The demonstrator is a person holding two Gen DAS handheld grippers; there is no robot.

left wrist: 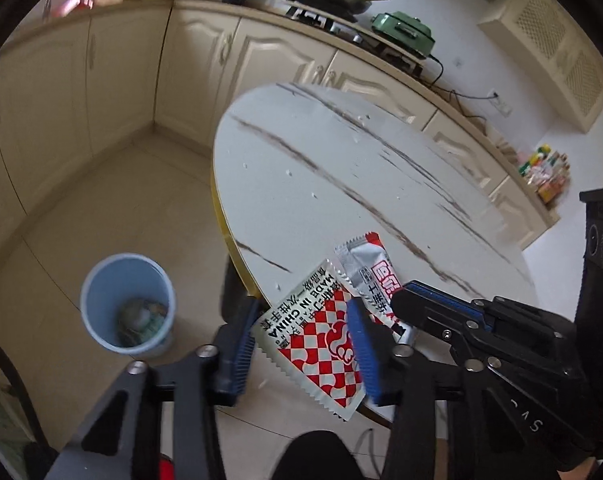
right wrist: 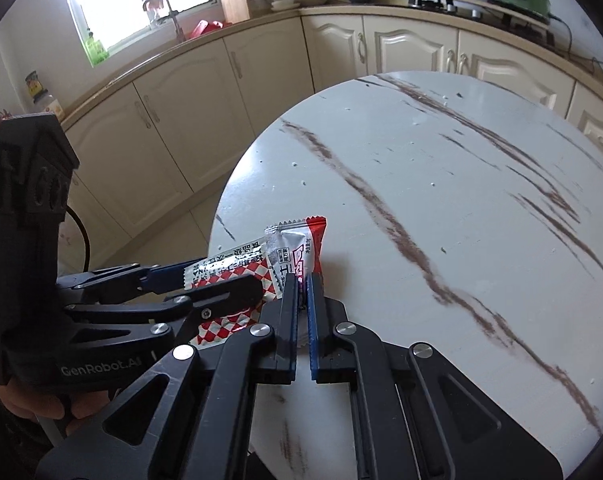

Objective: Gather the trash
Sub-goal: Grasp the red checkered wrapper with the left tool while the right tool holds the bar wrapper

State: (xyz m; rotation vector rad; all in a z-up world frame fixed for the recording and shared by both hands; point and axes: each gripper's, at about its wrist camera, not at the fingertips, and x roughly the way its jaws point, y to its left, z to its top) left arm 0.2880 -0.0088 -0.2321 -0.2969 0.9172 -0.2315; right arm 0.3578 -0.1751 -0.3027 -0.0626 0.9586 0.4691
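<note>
My right gripper (right wrist: 301,280) is clamped on the silver-red wrapper (right wrist: 297,246) at the table (right wrist: 421,200) edge. My left gripper (left wrist: 301,344) straddles the checkered packet (left wrist: 317,340); its pads' contact is hidden. The bin's (left wrist: 127,300) contents are blurry.

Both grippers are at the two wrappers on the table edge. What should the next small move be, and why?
Probably finish closing the left gripper on the checkered wrapper, then lift it. Its blue pads flank that wrapper, which overhangs the table edge, with a gap on the left side. The right gripper is already shut on the silver wrapper, and the blue bin stands on the floor nearby.
</note>
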